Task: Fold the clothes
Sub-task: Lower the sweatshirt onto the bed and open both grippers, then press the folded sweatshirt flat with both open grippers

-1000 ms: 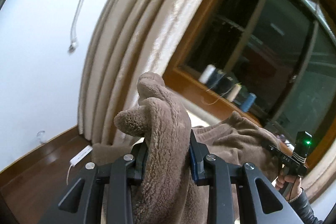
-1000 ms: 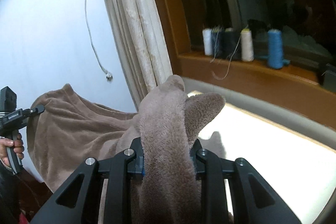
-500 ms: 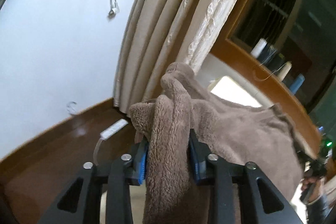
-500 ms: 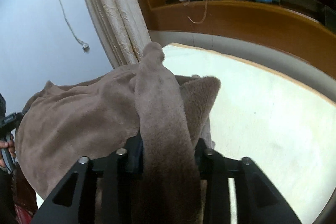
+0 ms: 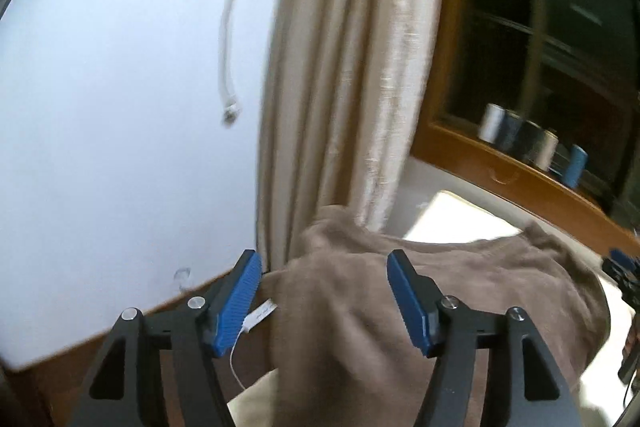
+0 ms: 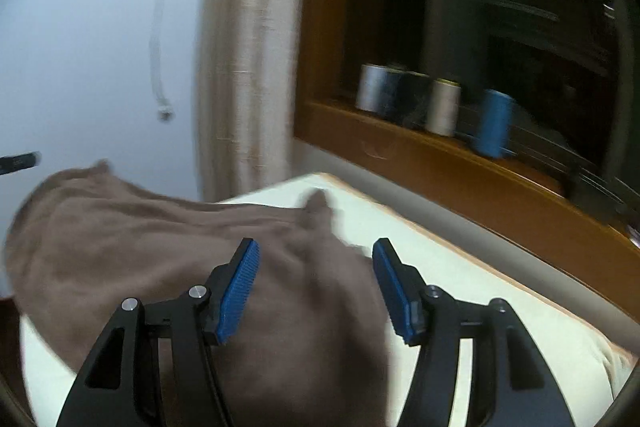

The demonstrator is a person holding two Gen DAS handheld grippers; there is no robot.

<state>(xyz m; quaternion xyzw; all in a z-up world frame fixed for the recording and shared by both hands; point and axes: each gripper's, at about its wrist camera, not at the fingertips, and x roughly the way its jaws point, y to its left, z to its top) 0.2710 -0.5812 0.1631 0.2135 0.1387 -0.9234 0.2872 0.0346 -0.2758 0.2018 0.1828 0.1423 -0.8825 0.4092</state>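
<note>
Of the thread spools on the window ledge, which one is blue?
The blue spool stands at the right end of the row, slightly apart, beside the cream spool; the others are white or dark.

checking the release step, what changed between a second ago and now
Both grips let go: the left hand-held gripper and the right hand-held gripper were clamped on bunched edges of the brown fleece garment; their jaws have just been opening, and the blue pads no longer press on it. The fleece dropped onto the white table. The curtain and thread spools stayed put.
</note>
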